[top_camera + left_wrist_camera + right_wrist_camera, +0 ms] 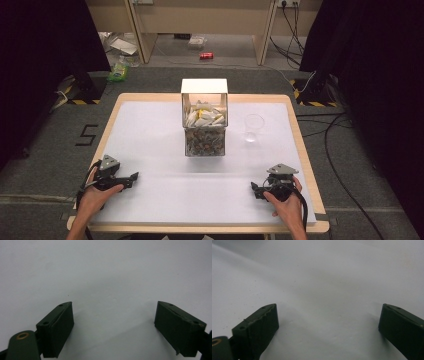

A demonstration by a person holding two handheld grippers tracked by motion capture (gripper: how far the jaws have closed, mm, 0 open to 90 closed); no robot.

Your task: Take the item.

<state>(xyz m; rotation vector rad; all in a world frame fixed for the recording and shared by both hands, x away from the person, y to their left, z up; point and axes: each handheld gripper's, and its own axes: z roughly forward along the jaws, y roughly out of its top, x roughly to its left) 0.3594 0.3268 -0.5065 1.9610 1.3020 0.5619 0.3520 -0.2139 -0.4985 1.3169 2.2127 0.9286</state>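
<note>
A clear box [204,120] with a white lid stands at the table's middle back, holding several white and yellow packets above a layer of mixed small pieces. A clear plastic cup [253,127] stands just right of it. My left gripper [134,176] rests on the white table [150,135] near the front left, held by a hand; in the left gripper view it [115,315] is open over bare white surface. My right gripper [254,189] rests at the front right, pointing left; its jaws [328,317] stand wide open with nothing between them.
The table's wooden rim [305,150] frames the white mat. Beyond the table lie a red can [206,56], a green packet [118,73] and cables [330,135] on the grey floor. Dark curtains flank both sides.
</note>
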